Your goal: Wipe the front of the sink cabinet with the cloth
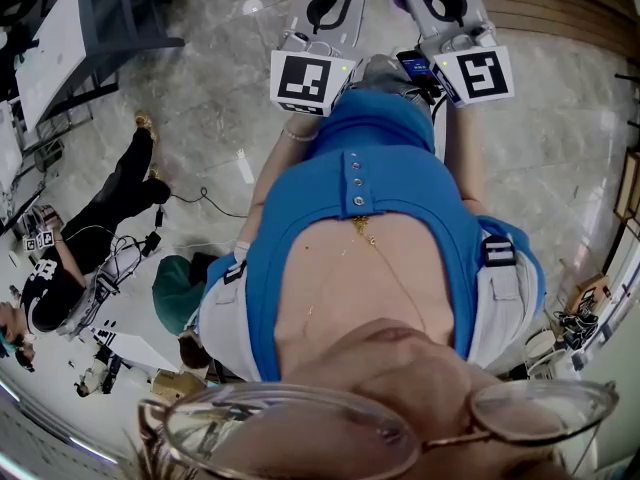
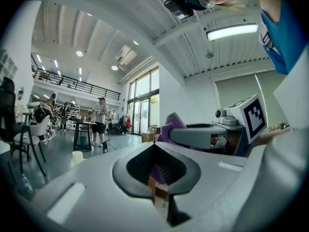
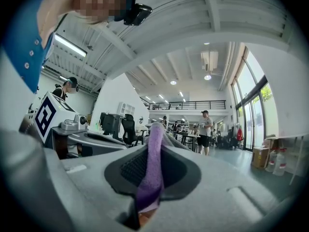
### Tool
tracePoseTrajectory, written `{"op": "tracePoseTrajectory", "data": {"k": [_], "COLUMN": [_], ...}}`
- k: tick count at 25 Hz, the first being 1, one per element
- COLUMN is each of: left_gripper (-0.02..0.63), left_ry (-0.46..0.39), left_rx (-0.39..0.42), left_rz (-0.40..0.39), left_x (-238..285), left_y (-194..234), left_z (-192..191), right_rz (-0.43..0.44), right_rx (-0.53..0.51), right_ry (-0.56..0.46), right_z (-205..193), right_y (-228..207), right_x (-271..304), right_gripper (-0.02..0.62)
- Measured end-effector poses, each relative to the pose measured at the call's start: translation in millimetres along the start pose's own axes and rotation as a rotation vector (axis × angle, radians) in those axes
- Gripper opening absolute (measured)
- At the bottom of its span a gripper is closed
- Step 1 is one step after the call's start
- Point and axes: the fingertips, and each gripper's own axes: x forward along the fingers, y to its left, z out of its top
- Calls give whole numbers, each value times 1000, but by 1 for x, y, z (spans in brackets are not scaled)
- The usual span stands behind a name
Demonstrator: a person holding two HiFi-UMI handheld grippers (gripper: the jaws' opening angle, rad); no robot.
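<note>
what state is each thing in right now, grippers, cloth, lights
left gripper: shut, nothing gripped
right gripper: shut on the cloth
cloth: pinched between the right jaws, a fold sticking out past the tips
ceiling light: on
</note>
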Motion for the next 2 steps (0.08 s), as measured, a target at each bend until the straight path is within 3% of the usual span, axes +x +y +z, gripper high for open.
{"op": "tracePoseTrajectory", "data": {"k": [2], "left_gripper": [0], "left_ry": [0], "left_rx": [4], "left_rz": [0], "left_x": [0], "left_y": [-26], "left_z": [2], "right_rz": [-3], "right_rx": [2], "right_ry": [-5], "right_z": [0], "right_y": [-7], "right_x": [-26], "right_gripper": [54]}}
